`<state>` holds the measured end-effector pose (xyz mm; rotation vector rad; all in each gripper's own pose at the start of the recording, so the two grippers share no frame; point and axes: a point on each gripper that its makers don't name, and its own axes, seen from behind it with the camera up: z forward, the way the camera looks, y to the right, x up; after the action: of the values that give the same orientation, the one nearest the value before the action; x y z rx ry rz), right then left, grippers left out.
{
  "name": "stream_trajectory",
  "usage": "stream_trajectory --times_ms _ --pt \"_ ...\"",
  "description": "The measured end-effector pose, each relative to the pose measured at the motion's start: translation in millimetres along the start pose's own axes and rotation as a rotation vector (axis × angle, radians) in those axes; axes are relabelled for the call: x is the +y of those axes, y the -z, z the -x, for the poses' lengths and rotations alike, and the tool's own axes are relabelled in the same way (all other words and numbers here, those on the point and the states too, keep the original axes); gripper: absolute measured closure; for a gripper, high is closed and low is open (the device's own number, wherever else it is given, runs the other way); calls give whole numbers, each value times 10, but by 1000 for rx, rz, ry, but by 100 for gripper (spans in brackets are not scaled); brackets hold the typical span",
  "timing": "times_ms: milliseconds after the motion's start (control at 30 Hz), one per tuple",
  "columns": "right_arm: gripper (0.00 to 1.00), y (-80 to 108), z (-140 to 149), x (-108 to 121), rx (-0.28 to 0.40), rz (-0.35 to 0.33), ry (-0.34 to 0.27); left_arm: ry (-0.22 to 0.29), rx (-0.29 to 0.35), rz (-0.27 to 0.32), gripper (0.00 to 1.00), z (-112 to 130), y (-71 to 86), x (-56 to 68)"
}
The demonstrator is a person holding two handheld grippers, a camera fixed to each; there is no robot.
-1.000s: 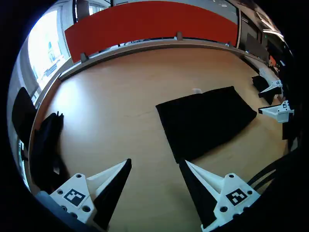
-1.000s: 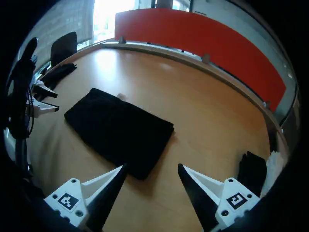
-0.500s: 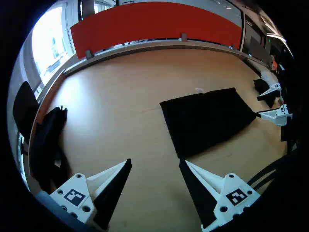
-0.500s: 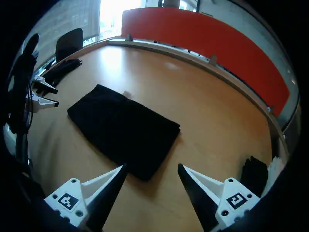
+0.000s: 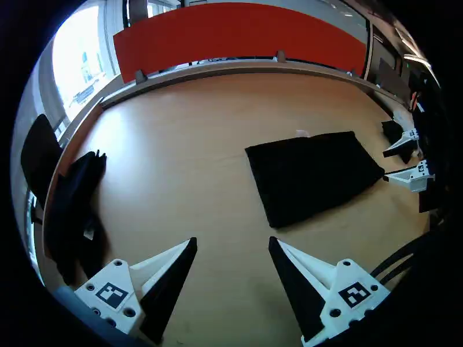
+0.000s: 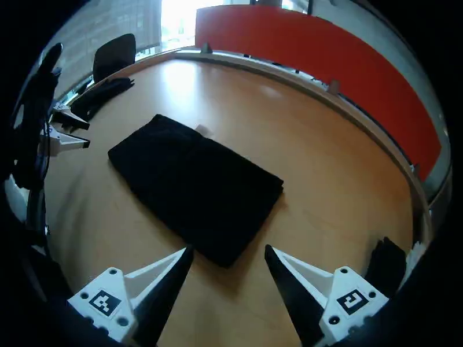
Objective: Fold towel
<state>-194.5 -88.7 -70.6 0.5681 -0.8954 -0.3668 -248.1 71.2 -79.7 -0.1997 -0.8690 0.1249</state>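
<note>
left gripper [image 5: 231,240] backed off towel [image 5: 312,173] corner, jaws open, table [image 5: 173,150] wood between

Far right in the left gripper view, the right gripper [image 5: 384,166] is cut off behind its two fingers, the rest lost in shadow. A white scrap [image 5: 301,133] at the far edge of the towel [image 5: 312,173] is too small to identify. At lower right in the right gripper view, a dark stack [image 6: 389,263] runs out of sight.
</note>
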Motion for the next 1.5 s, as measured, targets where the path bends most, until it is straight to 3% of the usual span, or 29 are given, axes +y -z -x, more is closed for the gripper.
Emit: stream_trajectory --times_ms 400,600,933,1500 --pt "51 -32 190 -59 -61 -94 48 12 -4 -11 8 58 49 -64" --pt "55 -40 211 -39 -76 -105 59 16 -6 -14 9 79 63 -96" --pt "93 -33 251 -18 -91 -113 59 16 -10 -22 8 91 75 -135" --pt "95 -37 209 -34 -72 -118 49 12 -5 -23 8 51 69 -147"
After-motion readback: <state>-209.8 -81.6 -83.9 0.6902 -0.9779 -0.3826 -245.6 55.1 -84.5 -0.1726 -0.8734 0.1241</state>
